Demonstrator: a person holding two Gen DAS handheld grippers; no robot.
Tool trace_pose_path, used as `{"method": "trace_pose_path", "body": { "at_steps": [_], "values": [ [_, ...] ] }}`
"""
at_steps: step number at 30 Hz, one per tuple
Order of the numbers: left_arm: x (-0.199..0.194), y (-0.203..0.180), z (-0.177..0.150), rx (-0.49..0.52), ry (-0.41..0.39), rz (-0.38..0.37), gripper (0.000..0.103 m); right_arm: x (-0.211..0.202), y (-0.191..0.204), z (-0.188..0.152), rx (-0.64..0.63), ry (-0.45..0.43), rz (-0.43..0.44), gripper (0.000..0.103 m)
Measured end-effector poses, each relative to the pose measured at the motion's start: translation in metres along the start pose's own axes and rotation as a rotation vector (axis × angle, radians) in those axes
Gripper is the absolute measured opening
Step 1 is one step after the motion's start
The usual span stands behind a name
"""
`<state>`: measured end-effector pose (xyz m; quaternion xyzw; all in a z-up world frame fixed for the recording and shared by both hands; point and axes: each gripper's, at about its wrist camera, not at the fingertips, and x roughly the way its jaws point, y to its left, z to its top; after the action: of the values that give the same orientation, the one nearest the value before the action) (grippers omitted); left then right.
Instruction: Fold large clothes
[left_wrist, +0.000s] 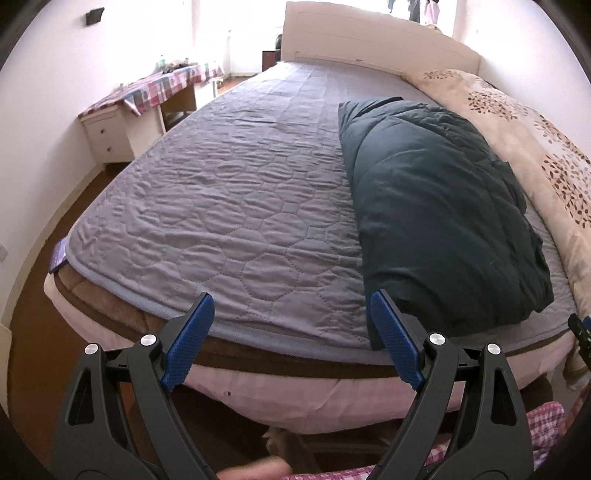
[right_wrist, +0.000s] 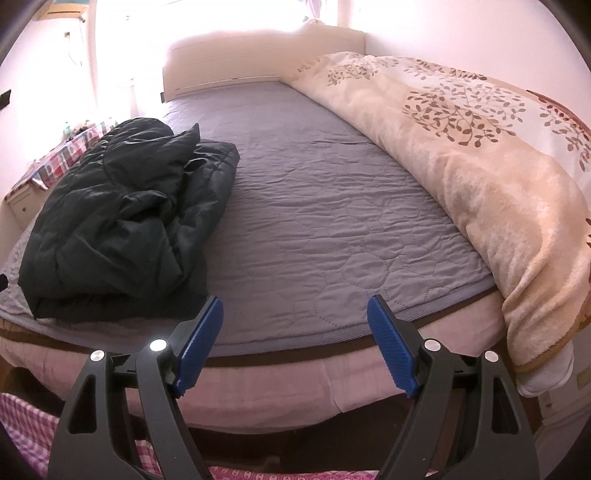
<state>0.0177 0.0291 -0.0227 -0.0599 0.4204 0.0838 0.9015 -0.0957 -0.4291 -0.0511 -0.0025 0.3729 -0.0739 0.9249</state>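
A dark green quilted jacket (left_wrist: 436, 206) lies folded into a long bundle on the grey quilted bed cover (left_wrist: 229, 206). In the right wrist view the jacket (right_wrist: 122, 221) sits at the left, near the foot edge of the bed cover (right_wrist: 325, 229). My left gripper (left_wrist: 291, 306) stands open above the foot edge, its right pad just in front of the jacket's near corner, nothing between the fingers. My right gripper (right_wrist: 295, 310) is open too, over bare cover to the right of the jacket, holding nothing.
A beige blanket with a leaf print (right_wrist: 480, 162) is heaped along the bed's right side. A white headboard (left_wrist: 369, 40) stands at the far end. A desk with a checked cloth (left_wrist: 155, 88) is on the left. Pink checked fabric (right_wrist: 22, 424) shows below the grippers.
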Motion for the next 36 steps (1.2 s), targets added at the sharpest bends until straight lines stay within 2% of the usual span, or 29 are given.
{"method": "trace_pose_path", "body": {
  "at_steps": [36],
  "values": [
    [0.000, 0.002, -0.018, -0.020, 0.039, 0.012, 0.086, 0.001, 0.015, -0.002, -0.055, 0.010, 0.006, 0.079]
  ]
}}
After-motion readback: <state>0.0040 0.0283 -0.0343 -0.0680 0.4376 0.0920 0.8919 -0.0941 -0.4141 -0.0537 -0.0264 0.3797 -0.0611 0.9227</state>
